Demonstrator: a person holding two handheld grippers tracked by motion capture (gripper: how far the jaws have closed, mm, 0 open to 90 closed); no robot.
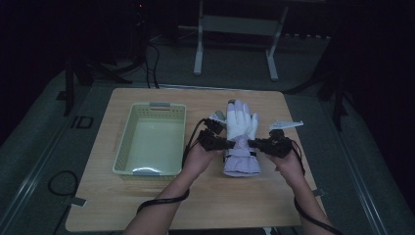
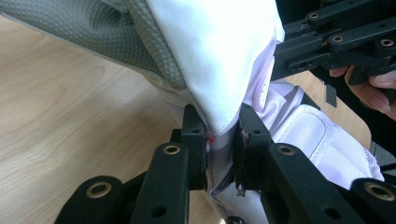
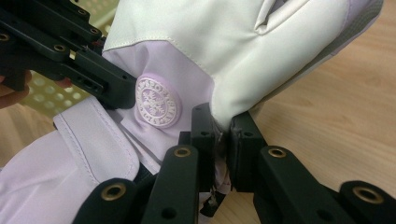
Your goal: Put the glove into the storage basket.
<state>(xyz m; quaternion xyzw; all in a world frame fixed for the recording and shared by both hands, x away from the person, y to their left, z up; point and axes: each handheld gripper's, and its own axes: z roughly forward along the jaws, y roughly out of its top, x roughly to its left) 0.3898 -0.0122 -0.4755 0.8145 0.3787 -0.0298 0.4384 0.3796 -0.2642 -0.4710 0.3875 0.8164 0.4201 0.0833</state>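
Right of the basket point(image 1: 149, 139) on the tabletop point(image 1: 161, 205), I've each hand-held gripper, left point(image 1: 226, 144) and right point(image 1: 250, 143), pinched shut on the glove point(image 1: 241, 134) by its wrist edges (soft, light, padded, likely to sag).

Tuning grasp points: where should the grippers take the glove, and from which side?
Take the glove at its two side seams near the wrist, one gripper from each side. The edges there fold thin enough to pinch, as the left gripper and right gripper do now; the padded palm looks too bulky.
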